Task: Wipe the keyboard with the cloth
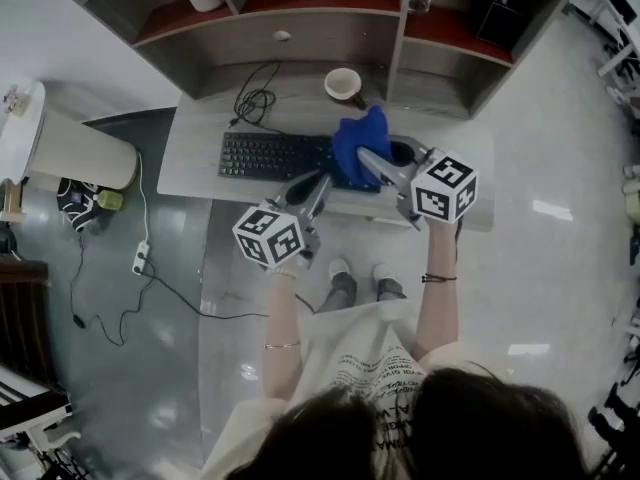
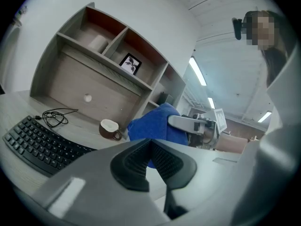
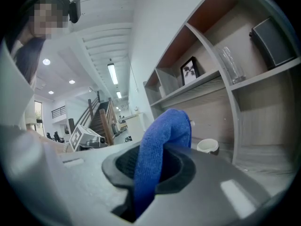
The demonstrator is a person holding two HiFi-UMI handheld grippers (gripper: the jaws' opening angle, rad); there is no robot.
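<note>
A black keyboard (image 1: 270, 156) lies on the grey desk (image 1: 190, 153), its right end covered by the blue cloth (image 1: 358, 146). My right gripper (image 1: 368, 160) is shut on that cloth, which sticks up between its jaws in the right gripper view (image 3: 157, 149). My left gripper (image 1: 318, 190) hovers at the desk's front edge, just right of the keyboard's middle, shut with nothing in it. In the left gripper view the keyboard (image 2: 40, 142) sits at the lower left and the cloth (image 2: 153, 126) is straight ahead, beyond the closed pads (image 2: 150, 161).
A brown and white cup (image 1: 343, 84) stands behind the cloth, also in the left gripper view as a cup (image 2: 109, 127). A black cable (image 1: 256, 96) coils behind the keyboard. A shelf unit (image 1: 300, 8) rises at the desk's back. A white bin (image 1: 80, 148) stands left of the desk.
</note>
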